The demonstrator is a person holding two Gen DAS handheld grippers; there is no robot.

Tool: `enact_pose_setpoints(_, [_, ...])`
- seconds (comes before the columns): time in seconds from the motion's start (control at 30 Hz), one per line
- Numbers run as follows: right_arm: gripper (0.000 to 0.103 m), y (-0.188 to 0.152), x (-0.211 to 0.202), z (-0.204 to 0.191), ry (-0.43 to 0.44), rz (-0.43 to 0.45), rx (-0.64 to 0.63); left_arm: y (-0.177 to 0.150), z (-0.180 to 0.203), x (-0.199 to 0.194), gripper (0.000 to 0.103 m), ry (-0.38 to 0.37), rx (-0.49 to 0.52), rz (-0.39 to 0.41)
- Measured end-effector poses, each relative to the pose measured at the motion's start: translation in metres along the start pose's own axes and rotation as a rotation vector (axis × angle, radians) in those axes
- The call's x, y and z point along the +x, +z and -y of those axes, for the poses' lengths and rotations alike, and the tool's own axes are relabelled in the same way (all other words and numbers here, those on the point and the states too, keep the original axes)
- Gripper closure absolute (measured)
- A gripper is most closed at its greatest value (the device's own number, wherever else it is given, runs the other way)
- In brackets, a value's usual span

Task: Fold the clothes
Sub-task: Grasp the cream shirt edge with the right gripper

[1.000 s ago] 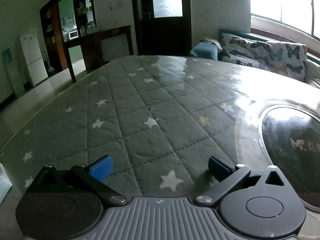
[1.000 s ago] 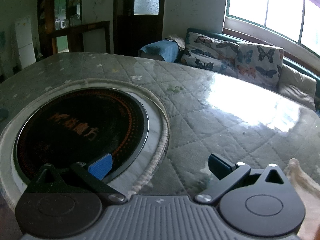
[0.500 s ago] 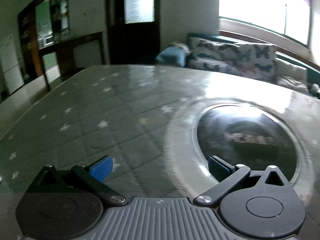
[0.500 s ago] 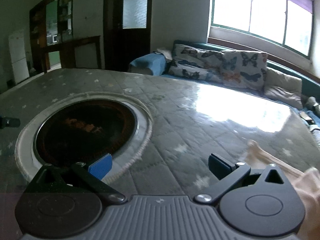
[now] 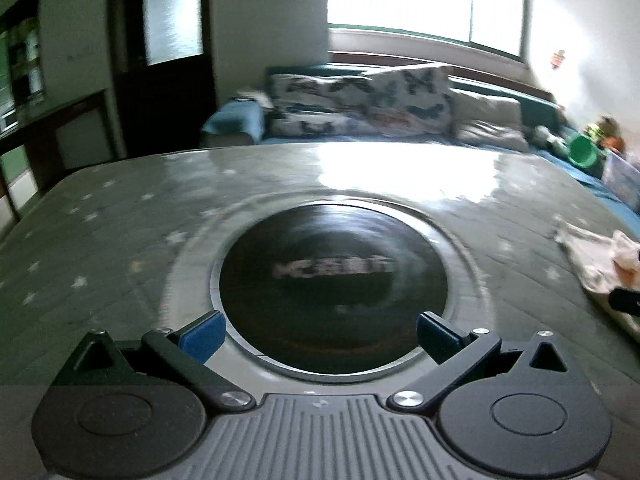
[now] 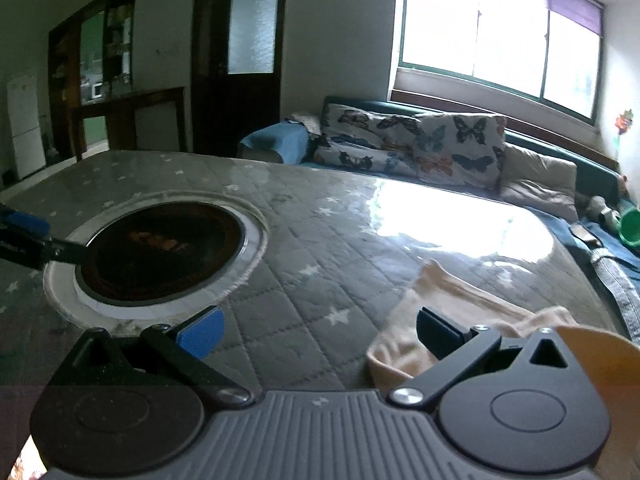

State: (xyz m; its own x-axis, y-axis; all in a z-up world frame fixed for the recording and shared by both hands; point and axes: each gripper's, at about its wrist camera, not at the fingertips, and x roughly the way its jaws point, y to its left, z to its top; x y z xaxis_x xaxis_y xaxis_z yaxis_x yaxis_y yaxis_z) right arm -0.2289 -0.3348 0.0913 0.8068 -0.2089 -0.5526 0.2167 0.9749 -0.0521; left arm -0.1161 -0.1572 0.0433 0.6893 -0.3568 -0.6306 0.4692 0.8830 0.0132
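Quilted star-print table bears cream garment.

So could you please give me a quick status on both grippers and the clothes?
Left hand-held gripper open, empty, over the round black hotplate. Right hand-held gripper open, empty. Cream garment crumpled, unfolded, partly under its right finger. Nothing blocking.

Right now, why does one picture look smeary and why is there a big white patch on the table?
Left wrist view: motion blur smears the hob, its lettering and the sofa cushions. Right wrist view: sharp; the white patch is window light glaring off the glossy table cover, washing out its star pattern. Both views: fisheye bends straight edges, and the window is overexposed.
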Motion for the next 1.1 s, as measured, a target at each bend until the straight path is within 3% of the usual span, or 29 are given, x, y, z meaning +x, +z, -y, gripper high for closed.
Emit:
enact_pose_setpoints(0.53, [0.001,-0.028,-0.038,0.036,-0.079,-0.038,0.043,0.01,0.063,0.023,0.0,-0.159,0.098,-0.066])
enact_pose_setpoints(1.1, [0.011,-0.044,-0.047,0.053,-0.124,-0.069,0.092,0.01,0.089,0.031,0.0,-0.22,0.156,-0.086])
